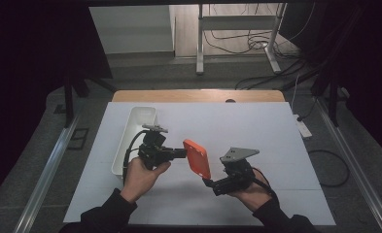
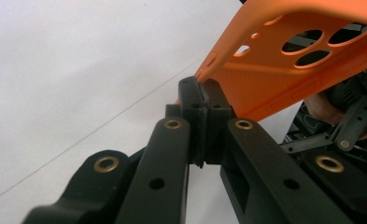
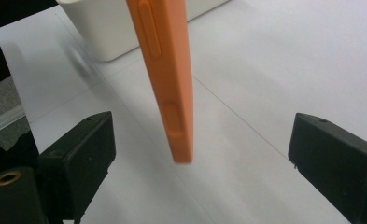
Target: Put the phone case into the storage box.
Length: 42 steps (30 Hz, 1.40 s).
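Orange phone case (image 1: 197, 158) pinched by left gripper (image 2: 201, 100) — right gripper (image 3: 200, 154) spread wide (not touching).

Left hand-held gripper (image 2: 201, 100) clamped on corner of orange phone case (image 2: 284, 70), above white table (image 2: 78, 70).

On the tabletop (image 1: 276, 145) a bin (image 1: 135, 131) stands at the left, with the left hand-held gripper (image 1: 181, 153) just to its right, the case (image 1: 197, 158) held above the surface between it and the right hand-held gripper (image 1: 207, 183), which lies nearer the person.
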Available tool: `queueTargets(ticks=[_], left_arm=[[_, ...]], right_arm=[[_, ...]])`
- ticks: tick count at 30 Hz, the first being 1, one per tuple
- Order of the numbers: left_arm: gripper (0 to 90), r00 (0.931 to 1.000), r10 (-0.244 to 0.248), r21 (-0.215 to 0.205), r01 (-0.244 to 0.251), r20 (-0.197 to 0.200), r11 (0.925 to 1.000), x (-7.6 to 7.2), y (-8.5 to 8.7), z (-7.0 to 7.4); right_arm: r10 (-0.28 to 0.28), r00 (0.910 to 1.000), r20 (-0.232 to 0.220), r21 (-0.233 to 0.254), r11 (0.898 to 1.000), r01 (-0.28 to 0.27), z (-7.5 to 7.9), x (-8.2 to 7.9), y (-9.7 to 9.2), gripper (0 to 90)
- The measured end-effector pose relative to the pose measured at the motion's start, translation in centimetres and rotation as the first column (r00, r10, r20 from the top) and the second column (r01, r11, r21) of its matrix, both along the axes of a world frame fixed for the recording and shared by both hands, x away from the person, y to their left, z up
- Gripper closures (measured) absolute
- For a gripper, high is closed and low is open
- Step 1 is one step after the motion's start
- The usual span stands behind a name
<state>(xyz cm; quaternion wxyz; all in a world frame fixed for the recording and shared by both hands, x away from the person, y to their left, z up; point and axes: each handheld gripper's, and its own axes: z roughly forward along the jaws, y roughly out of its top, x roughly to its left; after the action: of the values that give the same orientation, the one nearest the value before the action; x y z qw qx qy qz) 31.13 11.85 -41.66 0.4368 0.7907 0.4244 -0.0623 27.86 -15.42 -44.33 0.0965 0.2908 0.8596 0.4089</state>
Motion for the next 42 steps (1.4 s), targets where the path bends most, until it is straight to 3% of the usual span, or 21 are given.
queueTargets(ticks=[14,28,42], left_arm=[[89.4,0.9998,0.02,0.005,-0.02,-0.005,0.9998,1.0,1.5,0.1],[89.4,0.9997,0.02,0.007,-0.02,-0.017,0.9998,1.8,2.7,-0.2],[89.4,0.9993,0.034,0.005,-0.034,-0.017,0.9994,2.8,4.0,0.3]], right_arm=[[-0.024,0.9996,-0.014,-0.028,0.999,0.024,-0.2,-0.3,-1.5,0.6],[-0.045,0.9989,-0.012,-0.027,0.999,0.044,-0.1,-0.9,-3.0,0.0],[-0.103,0.9947,-0.003,-0.047,0.994,0.103,-0.1,-1.7,-4.9,0.0]])
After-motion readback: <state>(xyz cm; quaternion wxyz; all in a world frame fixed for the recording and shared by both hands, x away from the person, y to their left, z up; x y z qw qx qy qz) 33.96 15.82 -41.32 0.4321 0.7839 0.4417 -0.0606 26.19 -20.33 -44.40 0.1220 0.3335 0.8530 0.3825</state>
